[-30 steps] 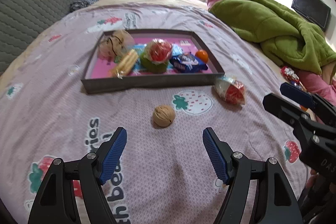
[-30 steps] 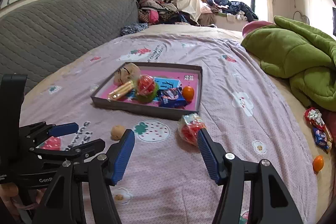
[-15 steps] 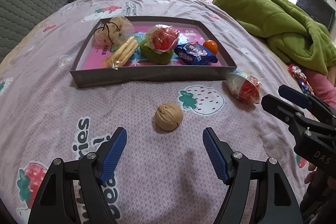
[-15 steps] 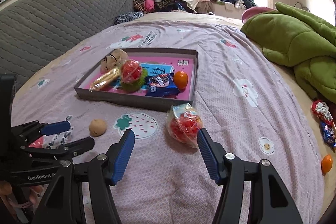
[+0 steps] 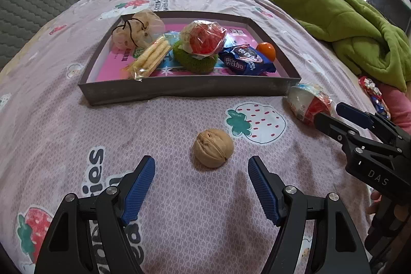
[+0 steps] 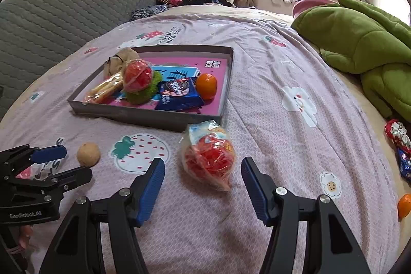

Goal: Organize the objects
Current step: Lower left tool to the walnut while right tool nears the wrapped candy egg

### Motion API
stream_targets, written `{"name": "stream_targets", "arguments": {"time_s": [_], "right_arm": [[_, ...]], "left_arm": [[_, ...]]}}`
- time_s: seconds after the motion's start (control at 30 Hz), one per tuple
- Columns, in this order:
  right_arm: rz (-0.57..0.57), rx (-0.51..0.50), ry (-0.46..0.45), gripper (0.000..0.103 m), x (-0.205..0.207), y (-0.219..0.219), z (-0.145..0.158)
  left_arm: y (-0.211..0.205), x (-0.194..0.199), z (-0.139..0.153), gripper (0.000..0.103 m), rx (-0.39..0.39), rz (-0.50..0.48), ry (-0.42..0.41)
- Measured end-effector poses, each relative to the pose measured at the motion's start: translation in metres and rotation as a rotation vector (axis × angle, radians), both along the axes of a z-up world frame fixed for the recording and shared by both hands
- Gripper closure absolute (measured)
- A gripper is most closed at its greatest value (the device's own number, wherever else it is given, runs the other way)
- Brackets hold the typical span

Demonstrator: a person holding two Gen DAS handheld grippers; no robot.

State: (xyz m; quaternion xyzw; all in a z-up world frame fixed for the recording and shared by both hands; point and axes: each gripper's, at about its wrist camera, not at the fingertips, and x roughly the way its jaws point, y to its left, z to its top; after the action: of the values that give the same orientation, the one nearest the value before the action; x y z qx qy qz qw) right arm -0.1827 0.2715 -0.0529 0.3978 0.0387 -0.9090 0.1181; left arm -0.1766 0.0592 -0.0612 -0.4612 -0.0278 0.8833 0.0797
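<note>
A tan walnut (image 5: pixel 213 148) lies on the pink bedspread just ahead of my left gripper (image 5: pixel 201 166), which is open with nothing between its blue pads. A clear bag of red snacks (image 6: pixel 209 156) lies in front of my right gripper (image 6: pixel 203 167), also open and empty, its tips level with the bag's near end. That bag (image 5: pixel 309 103) and the walnut (image 6: pixel 88 154) each show in the other wrist view. Behind them a grey tray (image 5: pixel 190 91) holds a wrapped red ball, a green scrubber, biscuit sticks, a blue cookie pack and a small orange (image 6: pixel 206 85).
A green blanket (image 6: pixel 359 43) is heaped along the right side of the bed. Wrapped sweets (image 6: pixel 399 140) and another small orange (image 6: pixel 404 204) lie near the right edge. A grey quilted headboard (image 6: pixel 64 14) stands at left, with piled clothes by the window behind.
Both grippers have moved down and forward. The walnut and the snack bag now sit closer to the fingertips and look larger. Jaws stayed open.
</note>
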Motion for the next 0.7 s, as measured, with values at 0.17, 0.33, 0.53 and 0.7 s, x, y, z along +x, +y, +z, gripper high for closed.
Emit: {"name": "stream_targets", "arguments": {"time_s": [0.17,0.33,0.53,0.7], "right_arm": [[0.016,0.009,-0.001,0.042,-0.005,-0.003,-0.005],[0.02,0.029,-0.002,0.042,-0.014,-0.006,-0.01],[0.028,0.046,-0.005,0.042,-0.023,-0.011,-0.017],[0.027,0.045,-0.025,0.042,-0.03,-0.013,-0.023]], "left_arm": [[0.002,-0.006,-0.005,0.027,-0.005,0.003,-0.01],[0.004,-0.012,-0.007,0.027,-0.034,0.018,0.001],[0.002,-0.021,-0.012,0.027,-0.034,0.041,-0.006],[0.002,-0.026,-0.014,0.027,-0.05,0.056,0.002]]}}
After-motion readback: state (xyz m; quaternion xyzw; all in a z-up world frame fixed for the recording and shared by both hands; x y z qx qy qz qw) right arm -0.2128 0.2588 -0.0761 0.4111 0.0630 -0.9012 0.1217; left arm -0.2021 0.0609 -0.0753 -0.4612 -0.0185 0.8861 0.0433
